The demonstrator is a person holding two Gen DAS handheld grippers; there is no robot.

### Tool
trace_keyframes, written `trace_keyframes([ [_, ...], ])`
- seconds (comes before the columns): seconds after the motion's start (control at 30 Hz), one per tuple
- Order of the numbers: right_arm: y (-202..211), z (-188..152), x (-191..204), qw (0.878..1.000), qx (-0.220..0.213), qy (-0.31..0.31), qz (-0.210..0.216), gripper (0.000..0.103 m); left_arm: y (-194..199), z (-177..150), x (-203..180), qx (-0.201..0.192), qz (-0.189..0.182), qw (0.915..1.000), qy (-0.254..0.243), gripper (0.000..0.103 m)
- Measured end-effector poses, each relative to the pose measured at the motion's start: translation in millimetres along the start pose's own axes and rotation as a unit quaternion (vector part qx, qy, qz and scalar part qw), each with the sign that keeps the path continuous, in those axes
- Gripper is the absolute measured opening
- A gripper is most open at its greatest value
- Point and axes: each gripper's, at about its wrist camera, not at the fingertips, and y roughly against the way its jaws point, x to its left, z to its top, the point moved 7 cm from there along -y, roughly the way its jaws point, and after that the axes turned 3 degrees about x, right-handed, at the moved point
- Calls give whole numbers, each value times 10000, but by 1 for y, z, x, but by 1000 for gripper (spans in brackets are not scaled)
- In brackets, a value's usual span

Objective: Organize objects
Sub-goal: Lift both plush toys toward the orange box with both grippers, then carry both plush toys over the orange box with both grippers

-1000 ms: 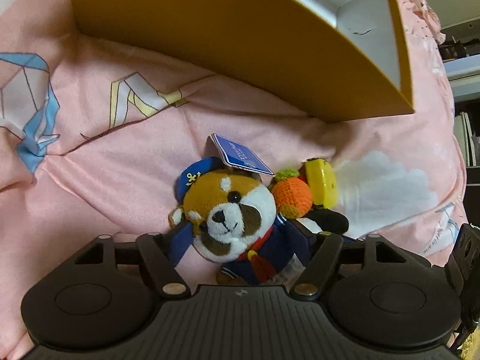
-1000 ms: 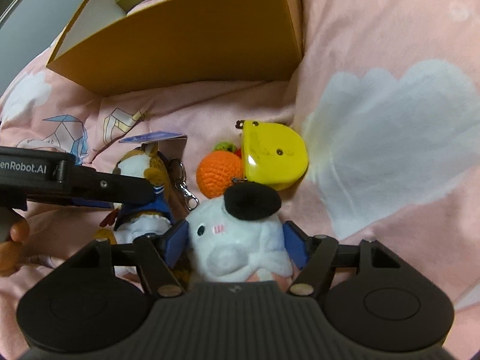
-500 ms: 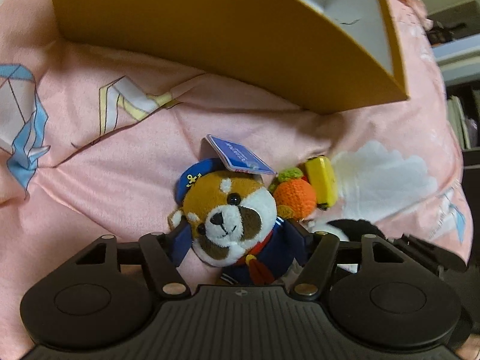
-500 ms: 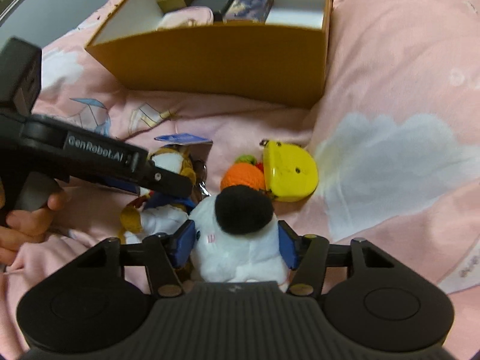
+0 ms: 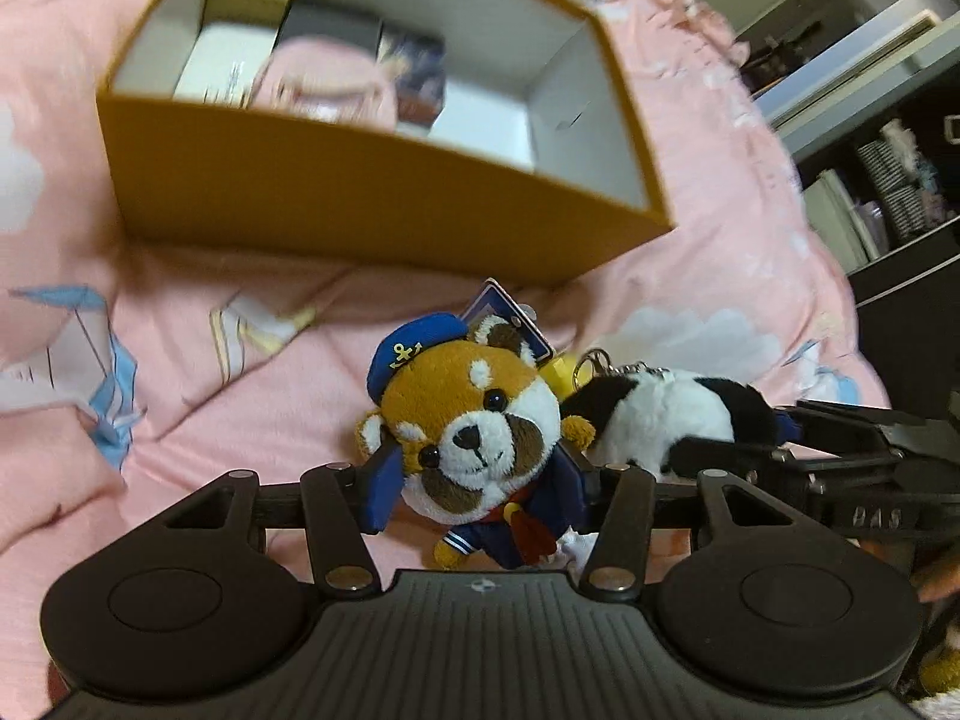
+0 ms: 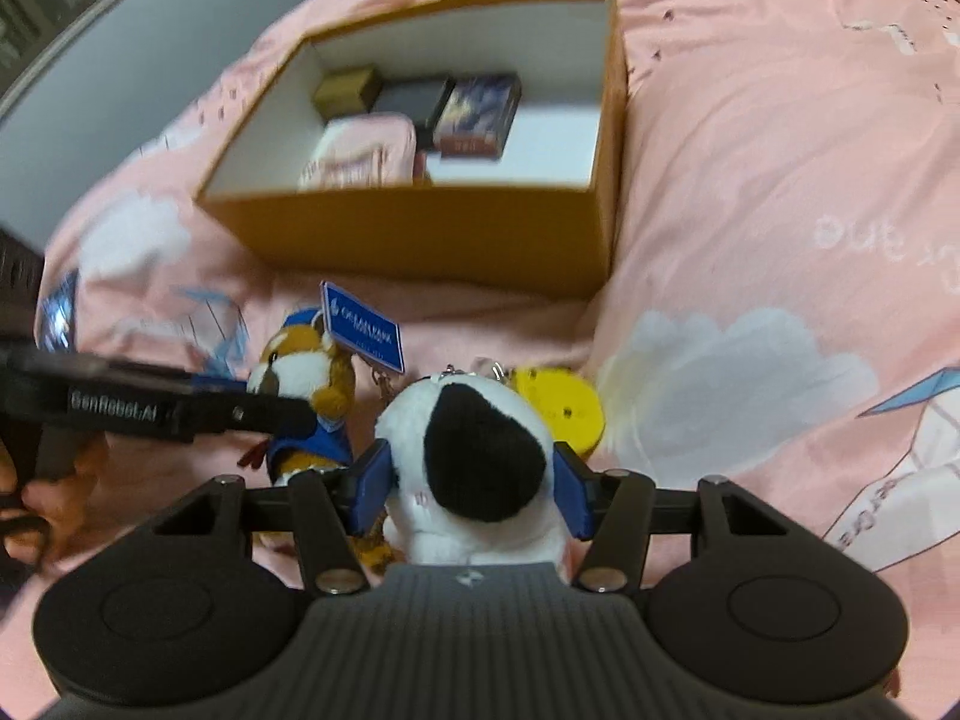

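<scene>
My left gripper (image 5: 477, 477) is shut on a red panda plush (image 5: 474, 426) with a blue sailor cap and a blue tag, held above the pink bedding. My right gripper (image 6: 471, 483) is shut on a white plush with black patches (image 6: 474, 456), also lifted. Each plush shows in the other view: the white plush (image 5: 654, 414) at the right of the left wrist view, the panda (image 6: 306, 372) at the left of the right wrist view. An open orange box (image 6: 420, 228) lies ahead of both, also seen in the left wrist view (image 5: 360, 192).
The box holds several small boxes and a pink pouch (image 6: 360, 153), with bare white floor at its right side (image 6: 540, 144). A yellow round pouch (image 6: 561, 402) lies on the pink quilt (image 6: 780, 180). Shelves and dark furniture (image 5: 888, 192) stand at the right.
Both grippers have risen with their plush toys, so the box interior now shows from above. The orange crochet fruit is now hidden; the yellow pouch stays on the quilt.
</scene>
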Motion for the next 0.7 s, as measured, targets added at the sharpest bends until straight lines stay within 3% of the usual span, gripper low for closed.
trace_keyframes([
  [0.2, 24, 23, 6, 9976, -464, -276, 444, 58, 27, 11, -14, -577, -248, 9979, -162, 60],
  [0.47, 57, 65, 18, 9914, -1218, -155, 458, 58, 66, 35, -32, -1402, -446, 9883, -413, 60],
  [0.7, 65, 107, 28, 9833, -1681, -258, 650, 58, 86, 76, -35, -1802, -388, 9813, -547, 60],
])
